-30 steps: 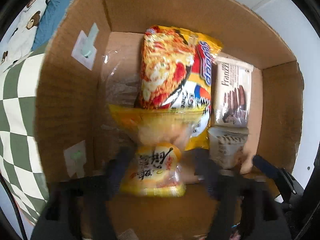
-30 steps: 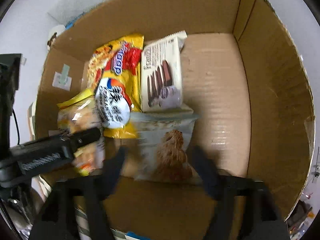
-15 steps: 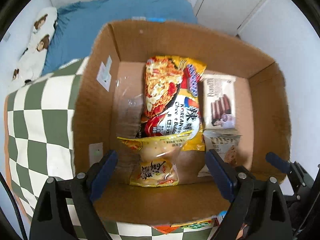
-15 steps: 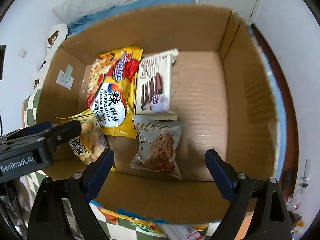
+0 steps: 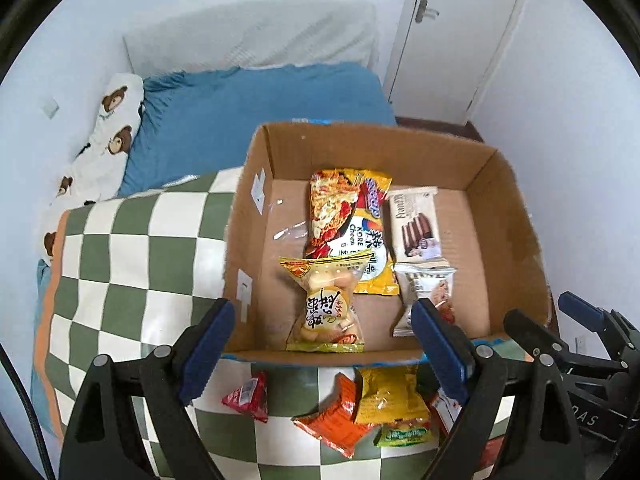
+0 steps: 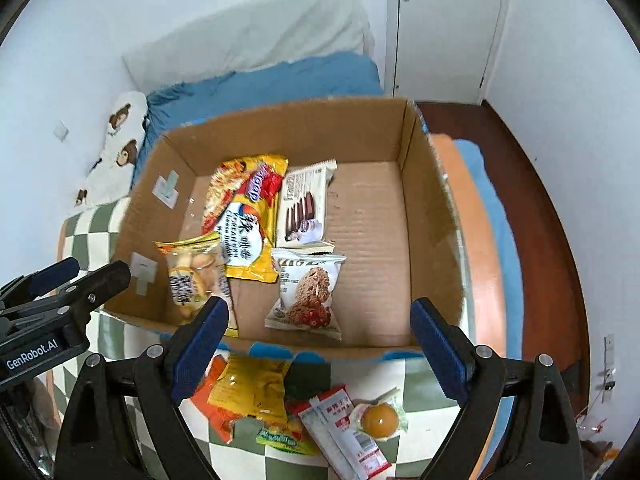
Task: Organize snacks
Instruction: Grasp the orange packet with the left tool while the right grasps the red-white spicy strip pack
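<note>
- Bedroom backdrop in the left wrist view: a blue bed, a bear-print pillow (image 5: 116, 116), and a white door at upper right. The cardboard box (image 5: 516, 216) sits on a green-checked blanket (image 5: 132, 248).
- Left gripper (image 5: 320, 344) stands wide open and empty at the box's near wall. Loose snack packets (image 5: 352, 416) lie below it at lower centre; the red packet (image 5: 246, 396) is nearest its left finger.
- Right wrist view: right gripper (image 6: 320, 340) is wide apart, holding nothing. The oat cookie packet (image 6: 308, 292) lies in the box just above it.
- At lower centre, the egg-yolk pastry (image 6: 380, 418) and a long sachet (image 6: 344, 428), running diagonally, lie nearer the right hand.
</note>
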`<action>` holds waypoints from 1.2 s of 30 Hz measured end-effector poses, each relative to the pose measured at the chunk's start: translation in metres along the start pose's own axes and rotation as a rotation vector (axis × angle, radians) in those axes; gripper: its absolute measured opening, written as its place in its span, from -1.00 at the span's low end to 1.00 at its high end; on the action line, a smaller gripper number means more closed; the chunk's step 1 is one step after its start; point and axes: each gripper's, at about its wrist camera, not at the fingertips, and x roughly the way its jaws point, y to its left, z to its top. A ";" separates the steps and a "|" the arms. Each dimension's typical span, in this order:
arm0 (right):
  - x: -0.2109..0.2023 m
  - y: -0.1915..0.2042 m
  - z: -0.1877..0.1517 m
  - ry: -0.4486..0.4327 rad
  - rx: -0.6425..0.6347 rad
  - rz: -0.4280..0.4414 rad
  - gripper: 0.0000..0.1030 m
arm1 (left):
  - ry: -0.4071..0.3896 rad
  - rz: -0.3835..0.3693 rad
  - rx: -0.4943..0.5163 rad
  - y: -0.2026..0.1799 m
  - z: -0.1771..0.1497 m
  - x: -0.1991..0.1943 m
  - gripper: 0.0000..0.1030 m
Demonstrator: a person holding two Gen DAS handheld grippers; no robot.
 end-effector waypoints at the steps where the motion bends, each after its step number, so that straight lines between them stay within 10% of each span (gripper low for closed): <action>1: -0.008 0.001 -0.002 -0.015 0.001 0.003 0.83 | -0.012 -0.001 0.000 -0.001 -0.002 -0.005 0.75; 17: -0.095 0.004 -0.042 -0.106 0.035 0.082 0.85 | -0.130 0.001 0.008 -0.005 -0.046 -0.077 0.75; 28: 0.007 -0.036 -0.107 0.197 0.041 0.081 0.85 | 0.067 0.141 0.030 0.004 -0.111 0.006 0.75; 36: 0.070 -0.058 -0.152 0.364 0.044 0.153 0.72 | 0.299 0.131 0.256 -0.039 -0.132 0.104 0.75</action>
